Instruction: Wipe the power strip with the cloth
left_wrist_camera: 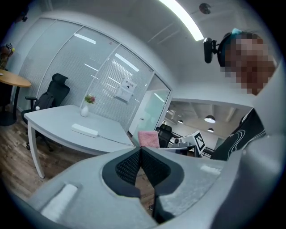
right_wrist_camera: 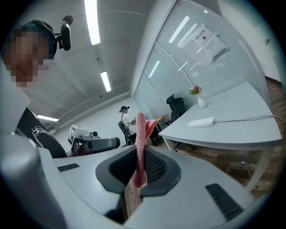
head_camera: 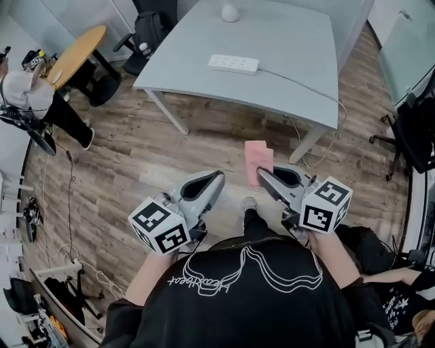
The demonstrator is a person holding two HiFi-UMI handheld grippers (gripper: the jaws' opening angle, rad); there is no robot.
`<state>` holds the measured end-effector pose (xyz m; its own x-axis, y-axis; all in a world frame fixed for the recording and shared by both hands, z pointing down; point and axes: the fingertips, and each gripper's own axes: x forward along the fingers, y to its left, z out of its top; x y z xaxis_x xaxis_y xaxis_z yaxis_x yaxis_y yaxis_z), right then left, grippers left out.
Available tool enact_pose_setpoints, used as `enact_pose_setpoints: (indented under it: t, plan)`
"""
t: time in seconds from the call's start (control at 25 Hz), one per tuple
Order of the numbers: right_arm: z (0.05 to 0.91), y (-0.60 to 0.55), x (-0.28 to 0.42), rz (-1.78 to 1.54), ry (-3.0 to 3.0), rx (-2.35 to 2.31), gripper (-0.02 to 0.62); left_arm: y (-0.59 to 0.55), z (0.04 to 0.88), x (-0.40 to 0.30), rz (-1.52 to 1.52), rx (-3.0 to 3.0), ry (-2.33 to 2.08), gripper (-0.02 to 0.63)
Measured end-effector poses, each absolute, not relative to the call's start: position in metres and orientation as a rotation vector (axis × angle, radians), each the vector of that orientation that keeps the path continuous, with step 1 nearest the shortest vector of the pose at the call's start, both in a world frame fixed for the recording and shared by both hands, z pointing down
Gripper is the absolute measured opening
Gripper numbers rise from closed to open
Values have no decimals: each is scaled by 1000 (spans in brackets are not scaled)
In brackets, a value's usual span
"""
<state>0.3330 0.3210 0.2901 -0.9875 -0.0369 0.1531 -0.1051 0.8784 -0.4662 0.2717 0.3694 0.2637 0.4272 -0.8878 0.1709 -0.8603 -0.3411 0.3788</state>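
Cloth (head_camera: 259,160) first: a small pink piece, apparently folded flat, with a soft nappy surface. The right tongs (head_camera: 262,175) have it pinched by its lower edge, so most of it stands free beyond the tips. In the right gripper view it shows edge-on as a thin upright strip, with the ribbed black pads clamped onto it. I judge it light and limp. Held by one edge it will likely fold over when pressed, so a flat drag would suit it better than a poke. The left tongs (head_camera: 219,177) are closed pad to pad with nothing between them, beside the right pair and well short of the table (head_camera: 299,61).

The power strip (head_camera: 233,64) lies flat on that pale grey table, well apart from both tongs. It is a long white slab of hard, smooth plastic with rounded corners. A thin white cord (head_camera: 299,85) runs from its right end across the top and off the edge. It looks light and stiff, and on that slick top it may slide under a wipe. The empty left tongs could steady it at one short end, away from the sockets. A small rounded white vase (head_camera: 230,12) stands at the far edge, apart from the strip.
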Motion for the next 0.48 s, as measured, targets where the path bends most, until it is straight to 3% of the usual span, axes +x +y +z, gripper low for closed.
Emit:
enact_pose_setpoints:
  t: [0.48]
  plan:
    - [280, 147, 275, 695, -2915, 170, 34, 191, 281, 200, 17, 2195, -1537, 14]
